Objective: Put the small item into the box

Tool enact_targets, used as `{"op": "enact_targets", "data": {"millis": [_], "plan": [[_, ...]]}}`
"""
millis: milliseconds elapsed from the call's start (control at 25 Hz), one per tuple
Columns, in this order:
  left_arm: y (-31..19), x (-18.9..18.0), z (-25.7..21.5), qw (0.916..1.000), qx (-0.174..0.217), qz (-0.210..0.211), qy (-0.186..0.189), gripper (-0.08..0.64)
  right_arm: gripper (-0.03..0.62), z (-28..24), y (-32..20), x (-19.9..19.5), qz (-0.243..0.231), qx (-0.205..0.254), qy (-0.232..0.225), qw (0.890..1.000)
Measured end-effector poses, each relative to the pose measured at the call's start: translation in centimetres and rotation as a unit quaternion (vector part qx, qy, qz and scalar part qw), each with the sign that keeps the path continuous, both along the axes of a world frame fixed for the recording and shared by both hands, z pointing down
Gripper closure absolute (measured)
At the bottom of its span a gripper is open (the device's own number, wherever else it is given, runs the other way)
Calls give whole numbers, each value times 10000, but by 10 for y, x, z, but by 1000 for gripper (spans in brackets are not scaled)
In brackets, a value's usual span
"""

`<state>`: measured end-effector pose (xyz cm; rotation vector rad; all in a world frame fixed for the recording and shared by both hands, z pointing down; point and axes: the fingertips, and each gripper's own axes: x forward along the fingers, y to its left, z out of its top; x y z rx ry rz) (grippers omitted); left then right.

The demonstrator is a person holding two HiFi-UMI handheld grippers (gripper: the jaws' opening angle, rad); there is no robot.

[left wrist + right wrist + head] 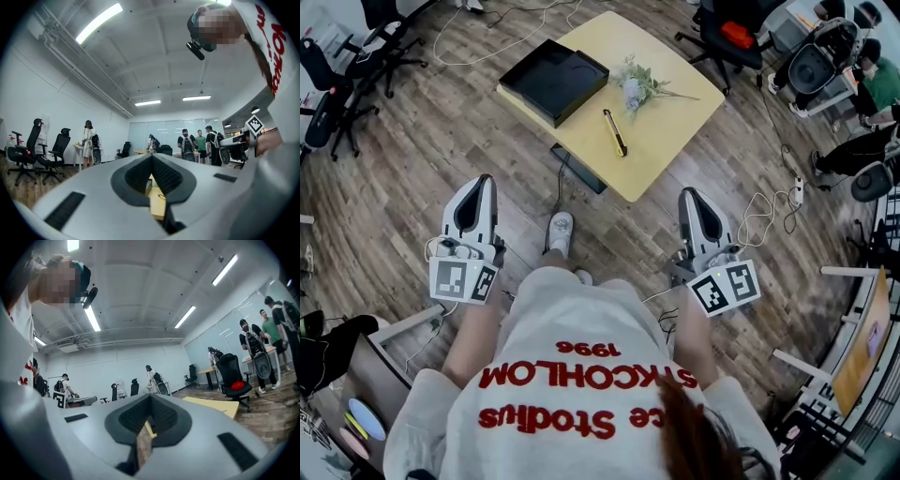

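Head view. A pale yellow square wooden table sits in the upper middle of the frame, turned corner-on. Its near corner points down toward the person's white shoe.

A shallow black square box, open on top, lies at the table's upper left, hard against the left edge. I cannot tell whether it overhangs.

The slim gold-and-black pen-like item lies flat on bare tabletop just below and right of the box. It does not touch the box and is well inside every table edge. A pale artificial flower sprig lies near its upper end.

The left gripper is at lower left and the right gripper at lower right. Both are over the brown plank floor, with their tips aimed up-frame and short of the table.

- **Left gripper view:** the dark ribbed pads meet at the tips, so the jaws are closed on nothing.
- **Right gripper view:** the same. The jaws are closed and nothing is held.

Room to move:
- Open floor runs between both tips and the table's near edges.
- Black office chairs crowd the upper left.
- A black chair with a red cushion stands just off the table's upper right side.
- A white cable loops on the floor to the right of the right gripper.
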<state>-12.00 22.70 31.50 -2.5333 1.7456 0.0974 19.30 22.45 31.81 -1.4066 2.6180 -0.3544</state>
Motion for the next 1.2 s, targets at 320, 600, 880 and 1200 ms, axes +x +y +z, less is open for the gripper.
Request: {"op": "enact_targets", "data": {"millis": [320, 600, 880, 1200], "plan": [[-70, -11, -6, 9999, -27, 167, 24, 553, 588, -8, -61, -20, 26, -27, -25, 10000], [-141, -27, -8, 9993, -75, 359, 86, 554, 588, -16, -122, -44, 104, -56, 14, 9999], [-205, -38, -11, 9975, -72, 697, 95, 554, 588, -17, -169, -59, 375, -123, 14, 9992], [-248, -43, -5, 9957, -235, 897, 75, 553, 588, -4, -203, -71, 464, -380, -42, 9982]]}}
